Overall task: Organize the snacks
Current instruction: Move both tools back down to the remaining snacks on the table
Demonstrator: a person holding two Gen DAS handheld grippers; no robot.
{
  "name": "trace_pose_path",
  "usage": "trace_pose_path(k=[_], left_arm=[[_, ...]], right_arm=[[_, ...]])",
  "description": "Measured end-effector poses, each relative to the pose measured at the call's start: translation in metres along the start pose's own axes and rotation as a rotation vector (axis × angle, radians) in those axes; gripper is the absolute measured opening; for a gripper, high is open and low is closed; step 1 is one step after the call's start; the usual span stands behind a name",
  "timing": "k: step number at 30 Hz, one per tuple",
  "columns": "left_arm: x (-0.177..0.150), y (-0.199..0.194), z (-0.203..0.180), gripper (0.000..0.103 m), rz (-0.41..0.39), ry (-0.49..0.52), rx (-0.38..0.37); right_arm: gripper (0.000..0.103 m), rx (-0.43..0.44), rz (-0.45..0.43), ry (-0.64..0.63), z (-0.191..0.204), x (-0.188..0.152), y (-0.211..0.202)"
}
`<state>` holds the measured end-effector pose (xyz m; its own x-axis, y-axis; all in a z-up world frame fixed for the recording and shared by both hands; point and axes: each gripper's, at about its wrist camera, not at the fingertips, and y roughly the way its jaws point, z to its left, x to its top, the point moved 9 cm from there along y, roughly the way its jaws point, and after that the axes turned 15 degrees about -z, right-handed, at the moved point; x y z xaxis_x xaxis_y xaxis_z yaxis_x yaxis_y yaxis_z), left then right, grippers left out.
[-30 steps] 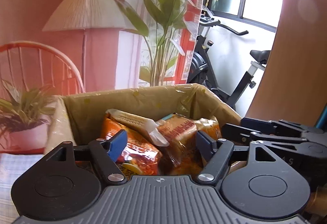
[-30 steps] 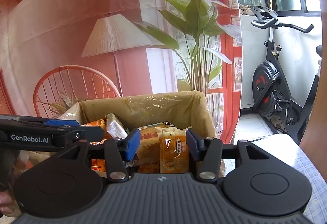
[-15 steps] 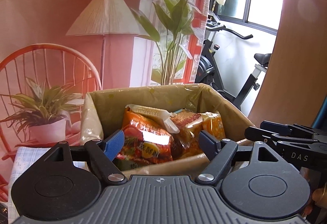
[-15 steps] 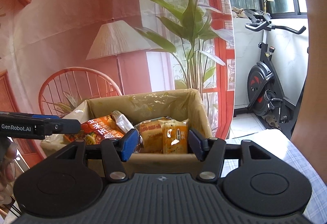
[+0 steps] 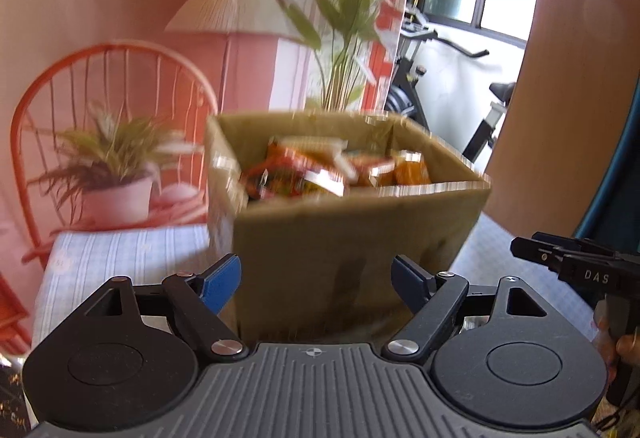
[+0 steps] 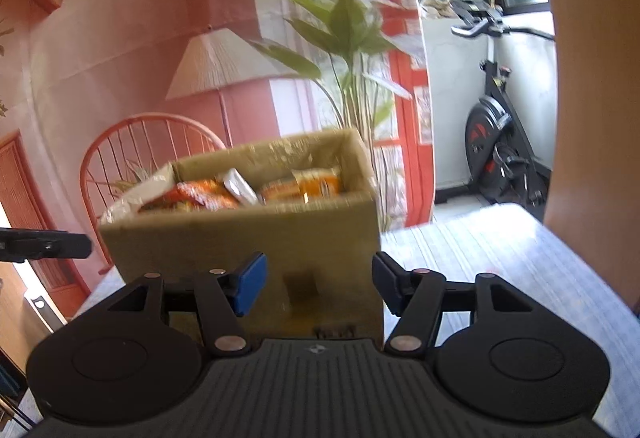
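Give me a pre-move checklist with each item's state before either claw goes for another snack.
1. Left claw empty: ok, jaws opening, nothing between them.
2. Right claw empty: ok, jaws opening, nothing between them.
3. Cardboard box upright on the checked tablecloth: ok.
4. Snack packets inside the box, none over the rim: ok.
5. Loose snacks left to pick up: cannot tell, none in view.
6. View sharp enough to aim: not ok, both pictures are motion-blurred.
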<state>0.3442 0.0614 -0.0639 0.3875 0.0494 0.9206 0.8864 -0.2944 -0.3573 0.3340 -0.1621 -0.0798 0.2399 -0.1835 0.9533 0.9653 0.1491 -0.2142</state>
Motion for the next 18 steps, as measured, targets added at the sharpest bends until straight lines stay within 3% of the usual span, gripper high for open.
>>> trace_pose_path(k=[9,18], left_arm=[[-0.071,-0.018,0.015,0.084,0.093,-0.035,0.014],[-0.14,-0.029,0.012,0.084,0.184,-0.055,-0.008]], right_arm=[[0.062,-0.058,0.102,0.015,-0.019,-0.065,-0.031],[0.062,-0.074,0.274,-0.023,-0.026,-0.126,-0.061]])
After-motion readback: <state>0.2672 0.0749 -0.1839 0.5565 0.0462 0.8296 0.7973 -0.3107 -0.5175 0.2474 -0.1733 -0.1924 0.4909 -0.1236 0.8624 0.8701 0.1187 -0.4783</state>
